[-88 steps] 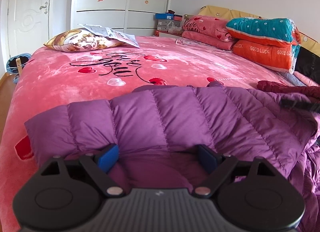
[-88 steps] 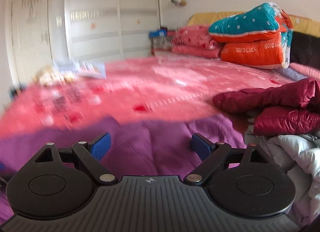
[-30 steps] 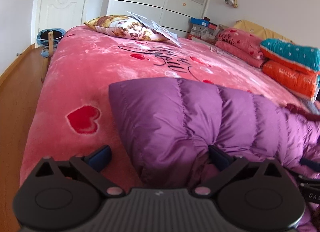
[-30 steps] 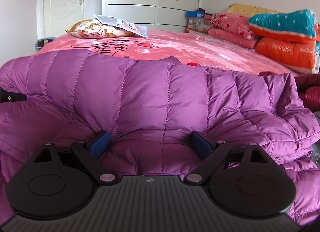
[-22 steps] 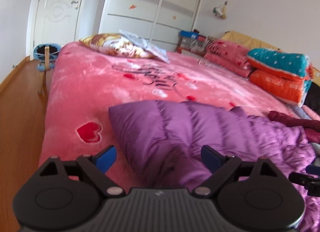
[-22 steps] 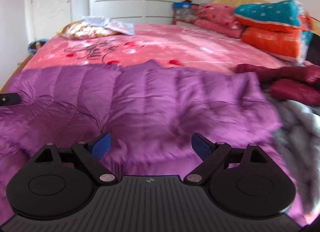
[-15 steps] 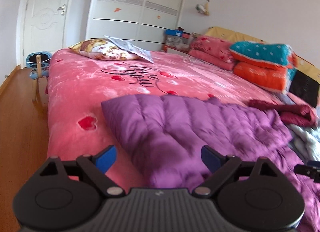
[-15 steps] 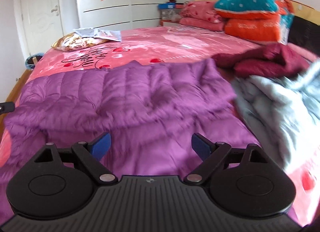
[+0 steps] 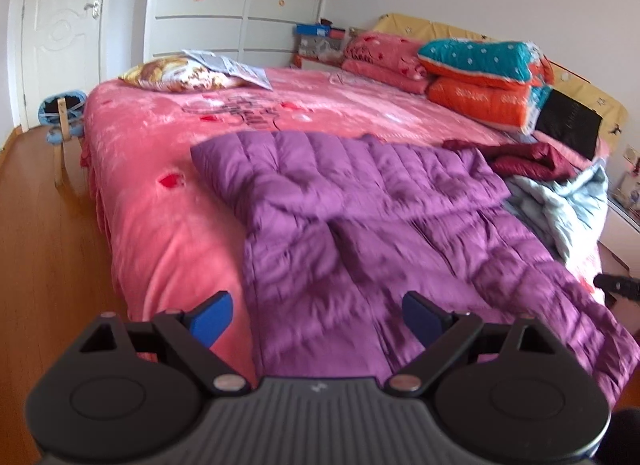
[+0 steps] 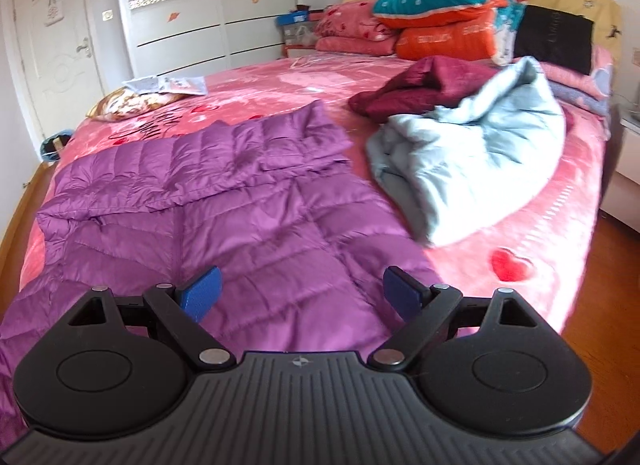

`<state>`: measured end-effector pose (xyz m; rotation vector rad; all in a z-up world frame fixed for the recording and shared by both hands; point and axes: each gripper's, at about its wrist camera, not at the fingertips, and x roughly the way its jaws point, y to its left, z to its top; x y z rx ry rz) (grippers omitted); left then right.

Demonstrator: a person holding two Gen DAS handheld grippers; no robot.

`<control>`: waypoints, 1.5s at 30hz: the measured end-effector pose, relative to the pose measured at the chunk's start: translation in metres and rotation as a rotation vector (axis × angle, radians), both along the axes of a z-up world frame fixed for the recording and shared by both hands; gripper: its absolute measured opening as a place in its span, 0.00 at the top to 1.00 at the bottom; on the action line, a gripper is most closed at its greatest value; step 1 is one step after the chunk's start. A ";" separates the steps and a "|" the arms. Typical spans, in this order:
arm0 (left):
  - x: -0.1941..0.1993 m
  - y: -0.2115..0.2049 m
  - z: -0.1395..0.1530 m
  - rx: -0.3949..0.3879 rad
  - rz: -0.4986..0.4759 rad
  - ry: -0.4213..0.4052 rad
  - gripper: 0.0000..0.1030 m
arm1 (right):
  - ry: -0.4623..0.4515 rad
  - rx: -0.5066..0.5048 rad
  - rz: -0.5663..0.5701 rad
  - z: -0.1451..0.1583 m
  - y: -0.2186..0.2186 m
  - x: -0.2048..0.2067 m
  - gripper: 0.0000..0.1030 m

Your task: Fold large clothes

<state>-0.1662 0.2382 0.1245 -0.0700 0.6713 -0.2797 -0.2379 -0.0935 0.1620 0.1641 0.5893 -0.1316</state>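
1. My left gripper [image 9: 317,317] stands with its jaws wide apart and nothing between the pads; they closed in slightly just now. It hangs above the near left edge of the purple down coat [image 9: 380,225], clear of the fabric.
2. My right gripper [image 10: 300,291] is likewise spread wide and empty, above the near part of the same coat [image 10: 224,201].
3. The coat lies flat on the pink bedspread [image 9: 160,233], far portion doubled over toward me, the fold line running across the middle. The near hem hangs toward the bed's front edge.
4. Other garments: a pale grey-blue coat [image 10: 480,153] touches the purple one on its right side; a maroon coat [image 10: 424,85] lies beyond that. Both appear unfolded (pending work, in my judgement).
5. Step in hand, as I judge it: one fold is laid, and the next grasp is to be chosen.
6. Recommendation: take the two near corners, one per gripper, pinching all layers well in from the edge, since slippery quilted fabric may slide out. Lift evenly and lay the hem on the fold line.
7. Risk: the grey-blue coat could snag the right corner.
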 end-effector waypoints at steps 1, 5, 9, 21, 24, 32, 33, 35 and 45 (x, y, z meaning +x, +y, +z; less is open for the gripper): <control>-0.006 0.000 0.000 -0.001 -0.007 0.012 0.11 | -0.005 0.004 -0.010 0.001 -0.004 -0.004 0.00; -0.030 0.000 0.002 -0.031 -0.041 0.067 0.10 | -0.018 0.021 -0.058 0.002 -0.019 -0.021 0.00; -0.049 0.001 0.006 -0.059 -0.066 0.102 0.08 | -0.022 0.060 -0.113 0.001 -0.040 -0.046 0.00; -0.068 0.009 -0.016 -0.154 -0.004 0.243 0.08 | 0.052 0.282 -0.177 -0.043 -0.090 -0.074 0.00; -0.064 0.010 -0.023 -0.186 0.017 0.280 0.07 | 0.057 0.311 -0.185 -0.054 -0.094 -0.070 0.00; -0.056 0.000 -0.047 -0.205 0.039 0.386 0.07 | 0.102 0.335 -0.159 -0.069 -0.099 -0.055 0.00; -0.057 0.000 -0.047 -0.204 0.032 0.385 0.07 | 0.091 0.341 -0.151 -0.066 -0.099 -0.062 0.00; -0.060 -0.001 -0.043 -0.206 0.020 0.370 0.07 | 0.091 0.319 -0.129 -0.063 -0.102 -0.075 0.00; -0.076 0.002 -0.027 -0.257 -0.020 0.319 0.07 | 0.135 0.219 -0.040 -0.075 -0.115 -0.123 0.00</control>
